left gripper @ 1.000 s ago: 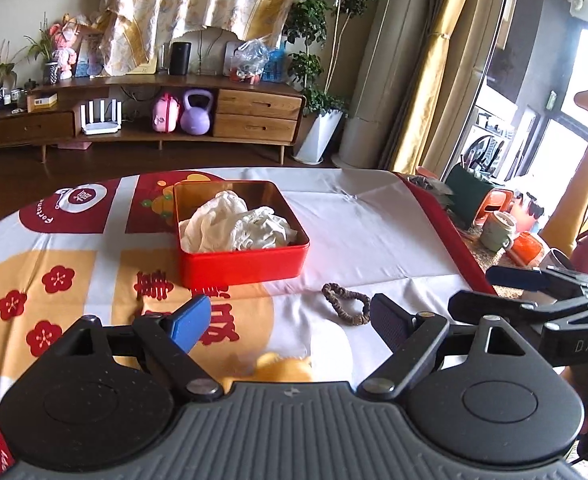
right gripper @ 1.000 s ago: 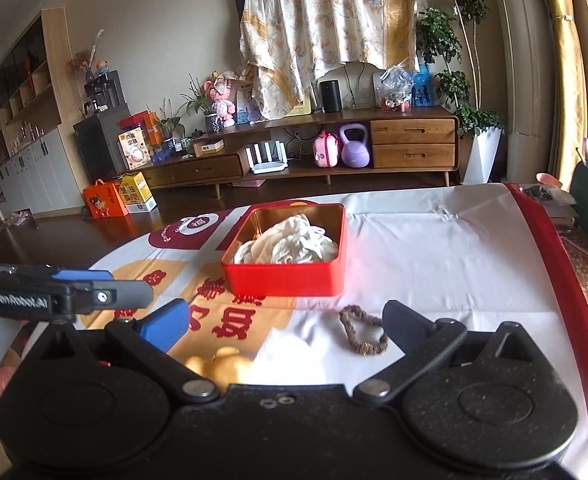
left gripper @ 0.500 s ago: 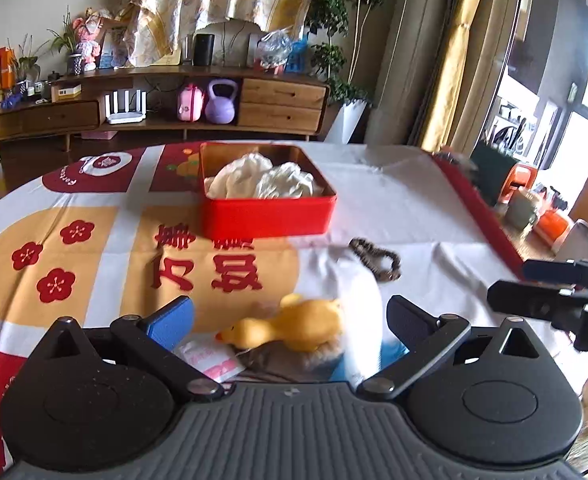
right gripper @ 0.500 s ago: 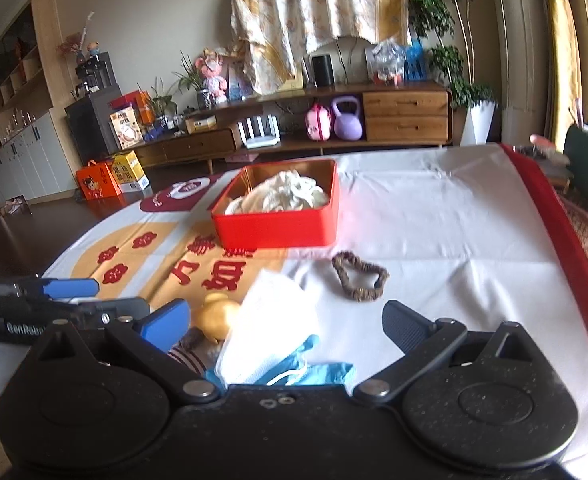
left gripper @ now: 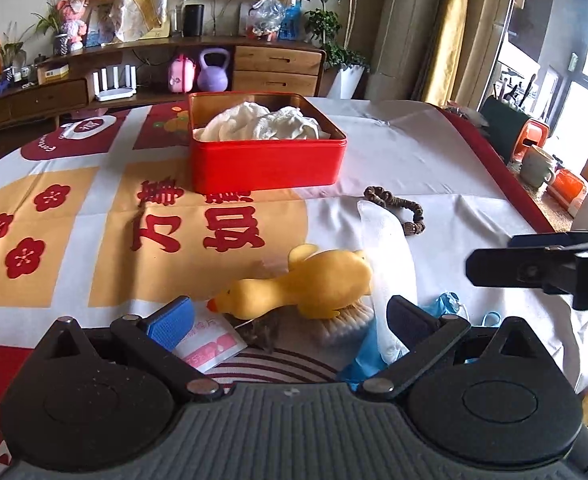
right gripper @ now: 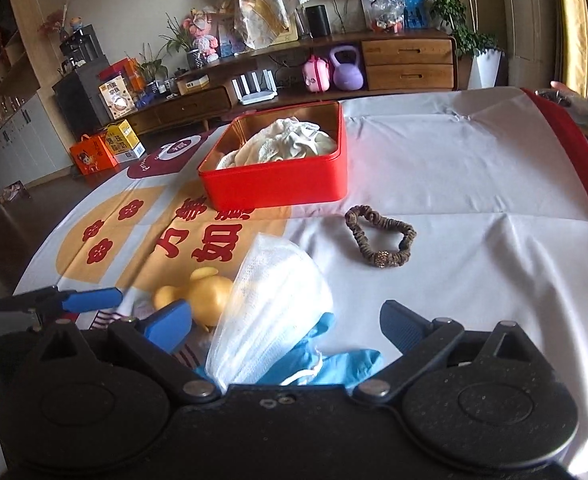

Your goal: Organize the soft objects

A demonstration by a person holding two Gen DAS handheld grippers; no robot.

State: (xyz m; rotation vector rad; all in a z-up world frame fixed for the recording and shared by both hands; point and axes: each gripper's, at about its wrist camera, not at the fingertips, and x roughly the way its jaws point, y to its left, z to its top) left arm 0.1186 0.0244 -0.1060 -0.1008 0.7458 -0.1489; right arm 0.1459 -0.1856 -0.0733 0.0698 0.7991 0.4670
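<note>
Plainly, both the left gripper (left gripper: 289, 316) and right gripper (right gripper: 285, 324) hung wide, grasping nothing, over a heap: yellow duck (left gripper: 306, 284), white mesh pouch (right gripper: 269, 308), blue glove (right gripper: 334, 364). Red tin (left gripper: 265, 164) sat at twelve o'clock. Risk: either gripper snagging two items together, dragging the tablecloth (right gripper: 474, 184).

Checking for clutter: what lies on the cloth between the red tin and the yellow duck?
Nothing; in the left wrist view the stretch between the red tin and the yellow duck is bare printed tablecloth.
</note>
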